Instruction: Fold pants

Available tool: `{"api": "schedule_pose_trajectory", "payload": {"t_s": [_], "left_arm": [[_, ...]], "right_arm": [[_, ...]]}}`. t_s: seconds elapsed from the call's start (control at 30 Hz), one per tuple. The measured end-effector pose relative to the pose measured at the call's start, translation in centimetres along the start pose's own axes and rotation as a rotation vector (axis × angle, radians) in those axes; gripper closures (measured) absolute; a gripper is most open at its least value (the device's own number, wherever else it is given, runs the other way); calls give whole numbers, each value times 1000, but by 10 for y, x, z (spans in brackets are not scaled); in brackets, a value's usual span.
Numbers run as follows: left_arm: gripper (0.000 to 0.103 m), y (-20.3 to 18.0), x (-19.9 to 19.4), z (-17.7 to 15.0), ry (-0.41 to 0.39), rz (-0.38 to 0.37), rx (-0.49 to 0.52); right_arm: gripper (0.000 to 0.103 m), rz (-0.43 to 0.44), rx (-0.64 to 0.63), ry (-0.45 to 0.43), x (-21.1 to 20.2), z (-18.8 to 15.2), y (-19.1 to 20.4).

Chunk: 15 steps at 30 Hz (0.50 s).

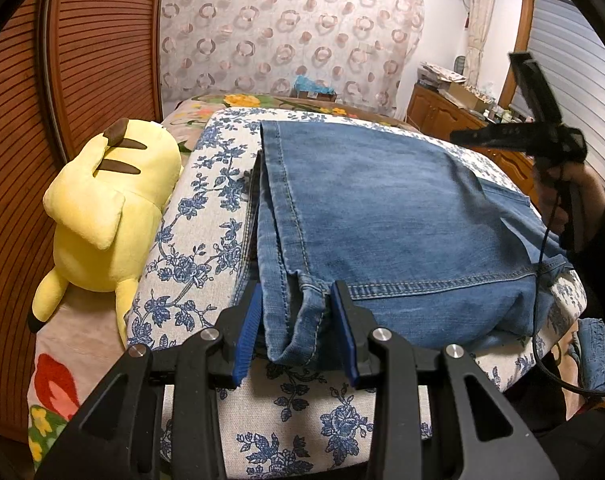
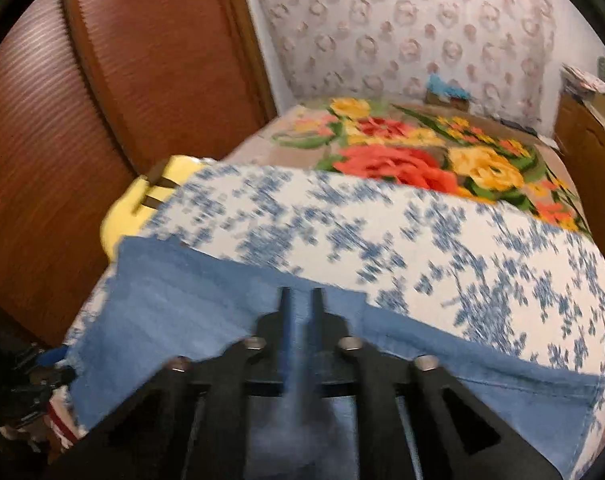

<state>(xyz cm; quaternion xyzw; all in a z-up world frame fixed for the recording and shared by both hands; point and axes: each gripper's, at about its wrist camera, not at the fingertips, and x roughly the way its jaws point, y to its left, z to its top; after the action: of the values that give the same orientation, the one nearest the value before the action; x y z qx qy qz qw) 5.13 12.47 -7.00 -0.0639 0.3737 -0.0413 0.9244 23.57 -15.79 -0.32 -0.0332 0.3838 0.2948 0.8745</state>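
Blue jeans (image 1: 386, 216) lie folded on a white cushion with blue flowers (image 1: 198, 248). In the left wrist view my left gripper (image 1: 296, 332) is open, its blue-padded jaws on either side of the near hem of the jeans. My right gripper (image 1: 514, 136) is raised in the air at the right of that view. In the blurred right wrist view my right gripper (image 2: 300, 304) is narrowly parted above the jeans (image 2: 182, 300); no cloth shows between its tips.
A yellow plush toy (image 1: 106, 208) lies left of the cushion, against a brown slatted door (image 1: 86, 52). A flowered blanket (image 2: 422, 148) covers the bed behind. A wooden cabinet (image 1: 446, 112) stands at the far right. A black cable (image 1: 542, 320) hangs from the right gripper.
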Motion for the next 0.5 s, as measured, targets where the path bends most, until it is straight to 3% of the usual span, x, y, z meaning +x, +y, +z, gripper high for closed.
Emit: {"api": "schedule_pose_trajectory", "payload": {"t_s": [0.03, 0.07, 0.27, 0.3, 0.33, 0.43, 0.5], "left_arm": [[67, 0, 0, 0, 1, 0, 1], [67, 0, 0, 0, 1, 1, 1], [67, 0, 1, -1, 3, 0, 1], [67, 0, 2, 0, 3, 0, -1], [67, 0, 3, -2, 4, 1, 0], [67, 0, 4, -3, 5, 2, 1], [67, 0, 4, -3, 4, 2, 1]], "right_arm": [[64, 2, 15, 7, 3, 0, -2], [63, 14, 32, 14, 7, -1, -6], [63, 42, 133, 96, 33, -5, -24], [69, 44, 135, 98, 36, 1, -19], [93, 49, 130, 93, 37, 5, -16], [99, 58, 94, 73, 35, 12, -8], [99, 62, 47, -2, 22, 16, 2]]}}
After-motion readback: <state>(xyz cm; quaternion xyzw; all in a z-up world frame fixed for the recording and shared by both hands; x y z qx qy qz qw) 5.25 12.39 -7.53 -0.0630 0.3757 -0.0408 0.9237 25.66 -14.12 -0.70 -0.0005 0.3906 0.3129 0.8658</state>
